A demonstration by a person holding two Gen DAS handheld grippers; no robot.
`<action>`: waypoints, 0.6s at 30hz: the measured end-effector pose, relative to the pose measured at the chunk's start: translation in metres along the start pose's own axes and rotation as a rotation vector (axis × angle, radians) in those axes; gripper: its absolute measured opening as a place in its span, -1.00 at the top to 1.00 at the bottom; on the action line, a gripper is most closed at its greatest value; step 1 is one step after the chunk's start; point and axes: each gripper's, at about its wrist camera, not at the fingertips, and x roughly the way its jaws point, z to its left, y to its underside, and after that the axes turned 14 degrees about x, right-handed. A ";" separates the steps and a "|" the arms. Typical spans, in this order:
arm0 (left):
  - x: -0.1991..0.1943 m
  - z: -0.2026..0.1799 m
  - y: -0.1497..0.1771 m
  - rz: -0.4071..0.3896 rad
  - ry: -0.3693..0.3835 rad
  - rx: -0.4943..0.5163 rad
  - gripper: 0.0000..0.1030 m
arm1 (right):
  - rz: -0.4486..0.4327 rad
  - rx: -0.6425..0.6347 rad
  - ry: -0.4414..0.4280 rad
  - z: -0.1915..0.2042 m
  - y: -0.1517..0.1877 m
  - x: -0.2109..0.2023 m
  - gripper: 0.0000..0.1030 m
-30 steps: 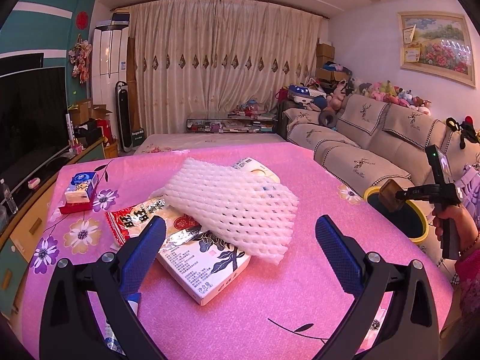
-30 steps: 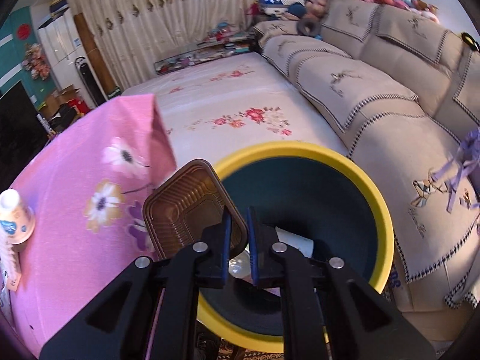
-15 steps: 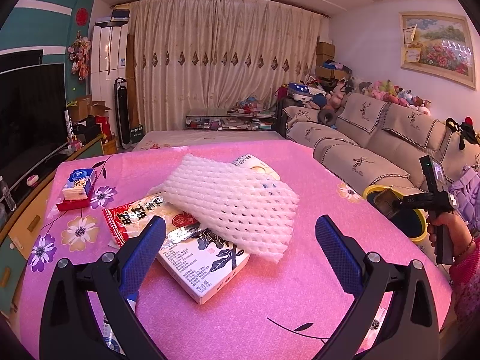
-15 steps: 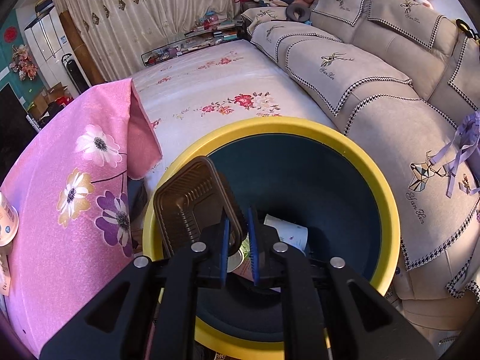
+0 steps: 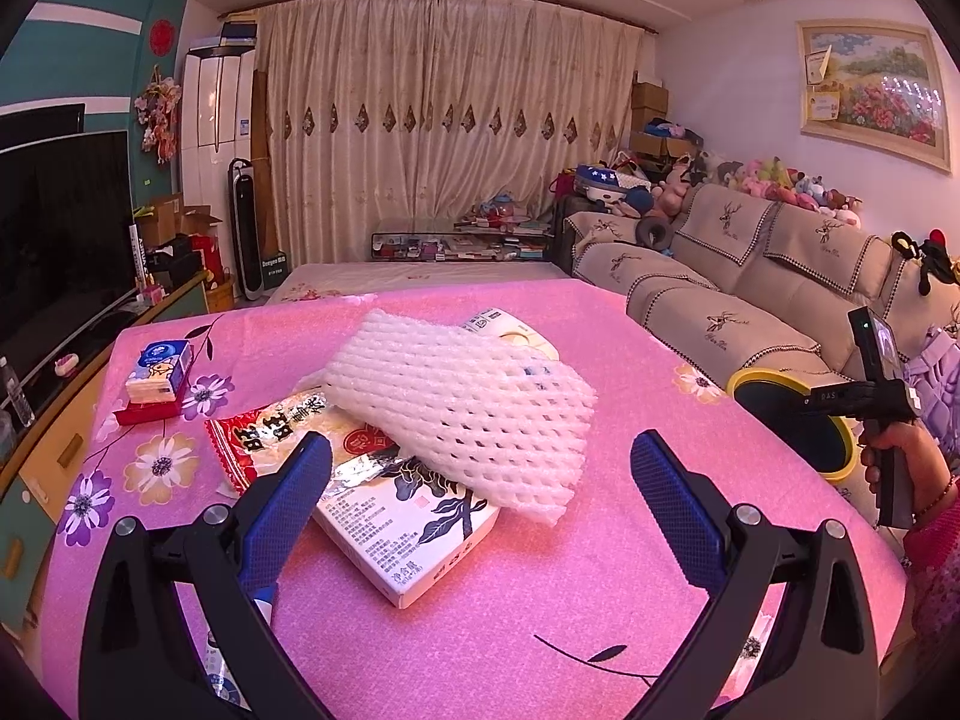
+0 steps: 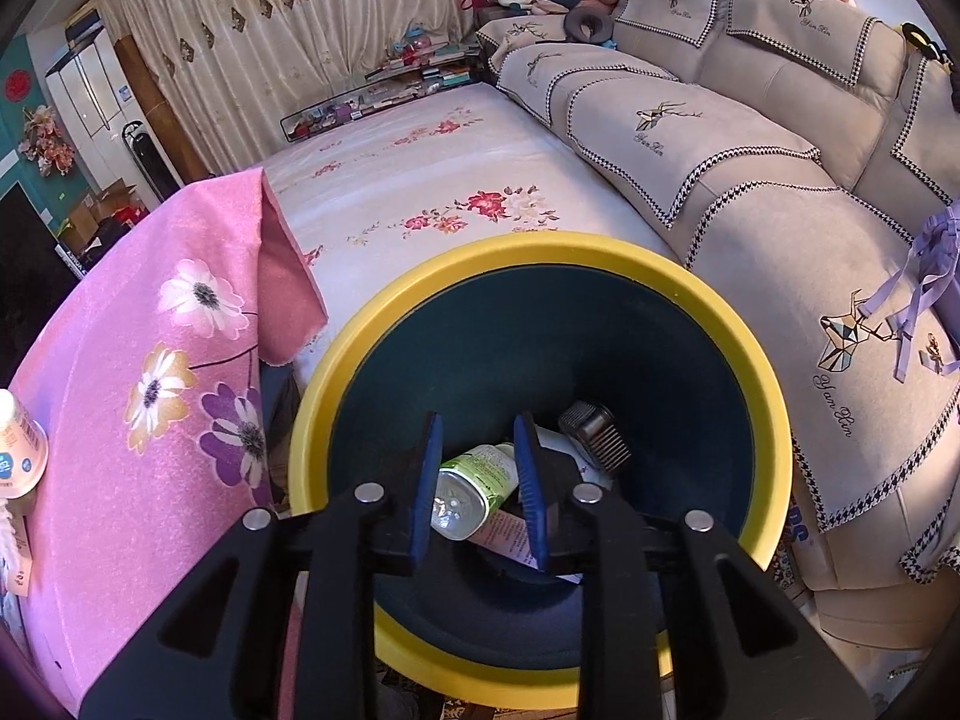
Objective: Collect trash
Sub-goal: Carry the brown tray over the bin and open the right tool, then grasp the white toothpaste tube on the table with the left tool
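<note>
Right claw (image 6: 477,480) opening, empty, over bin (image 6: 762,372) holding bottle (image 6: 471,489), possibly tray (image 6: 594,435).

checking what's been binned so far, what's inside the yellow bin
Inside the bin: a green-labelled bottle, a brown ribbed tray and a pink-printed wrapper. The right gripper, fingers opening and empty, hides part of the bottom.

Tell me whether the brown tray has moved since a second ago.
Yes. The brown tray has dropped from the right tool at the bin's yellow rim to the bottom of the bin.
</note>
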 end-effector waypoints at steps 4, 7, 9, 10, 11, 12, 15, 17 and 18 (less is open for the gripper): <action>0.000 -0.002 0.000 0.004 -0.001 0.005 -0.91 | -0.017 -0.006 -0.036 0.007 0.003 -0.013 0.45; -0.001 0.002 0.000 0.006 0.014 -0.021 -0.91 | -0.035 -0.012 -0.068 0.013 0.005 -0.025 0.42; -0.007 0.007 0.000 0.012 0.030 -0.050 -0.91 | -0.048 -0.019 -0.087 0.017 0.008 -0.034 0.31; -0.012 0.008 0.000 0.011 0.034 -0.058 -0.91 | -0.053 -0.025 -0.097 0.019 0.009 -0.038 0.30; -0.017 0.010 0.001 0.009 0.032 -0.061 -0.91 | -0.057 -0.030 -0.104 0.021 0.010 -0.041 0.30; -0.023 0.010 0.002 0.012 0.023 -0.060 -0.91 | -0.060 -0.036 -0.112 0.023 0.012 -0.044 0.30; -0.045 0.014 0.008 0.036 -0.019 -0.039 -0.91 | -0.063 -0.046 -0.139 0.025 0.016 -0.051 0.29; -0.060 0.019 0.015 0.056 -0.052 -0.035 -0.91 | -0.062 -0.047 -0.161 0.026 0.019 -0.054 0.27; -0.067 0.022 0.019 0.073 -0.070 -0.036 -0.91 | -0.060 -0.047 -0.169 0.026 0.021 -0.055 0.26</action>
